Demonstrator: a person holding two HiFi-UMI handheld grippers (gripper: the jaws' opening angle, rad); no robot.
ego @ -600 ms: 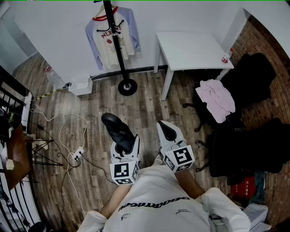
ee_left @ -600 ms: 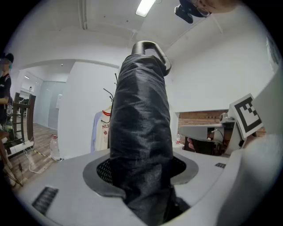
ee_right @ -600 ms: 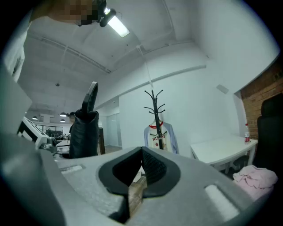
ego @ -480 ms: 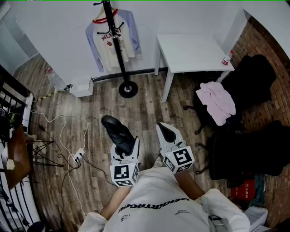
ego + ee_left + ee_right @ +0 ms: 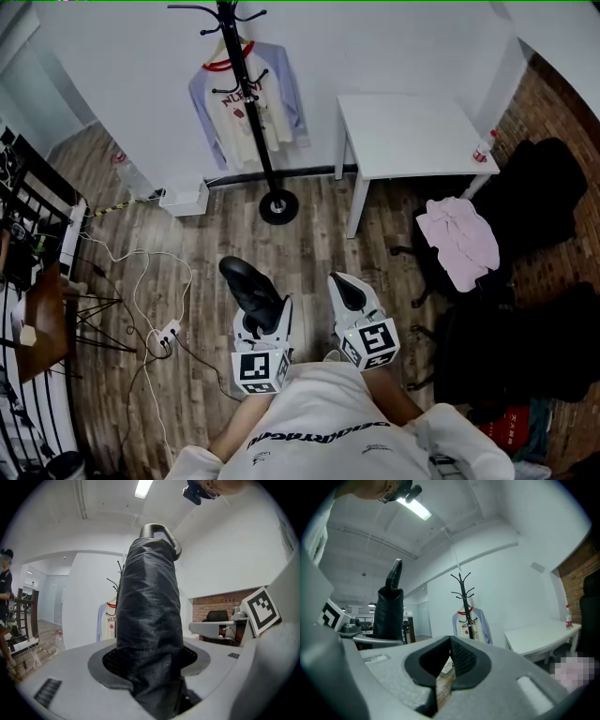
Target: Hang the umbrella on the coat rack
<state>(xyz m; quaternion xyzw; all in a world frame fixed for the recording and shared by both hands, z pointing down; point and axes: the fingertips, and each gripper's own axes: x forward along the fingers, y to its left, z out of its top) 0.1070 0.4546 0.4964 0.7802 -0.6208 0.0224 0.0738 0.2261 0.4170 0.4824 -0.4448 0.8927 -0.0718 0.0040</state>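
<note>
By the white wall, coat rack holds an NL-lettered shirt.

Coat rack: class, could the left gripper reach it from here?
Probably not yet. The left gripper, shut on the umbrella, is well short of the coat rack; only bare floor lies between, so stepping forward should do.

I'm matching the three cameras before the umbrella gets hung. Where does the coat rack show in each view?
Head view: coat rack at top centre, against the wall.
Left gripper view: only its hooks, peeking out left of the umbrella.
Right gripper view: centre of the picture.
Shared landmark: the shirt hanging on the rack, seen in all three.
</note>
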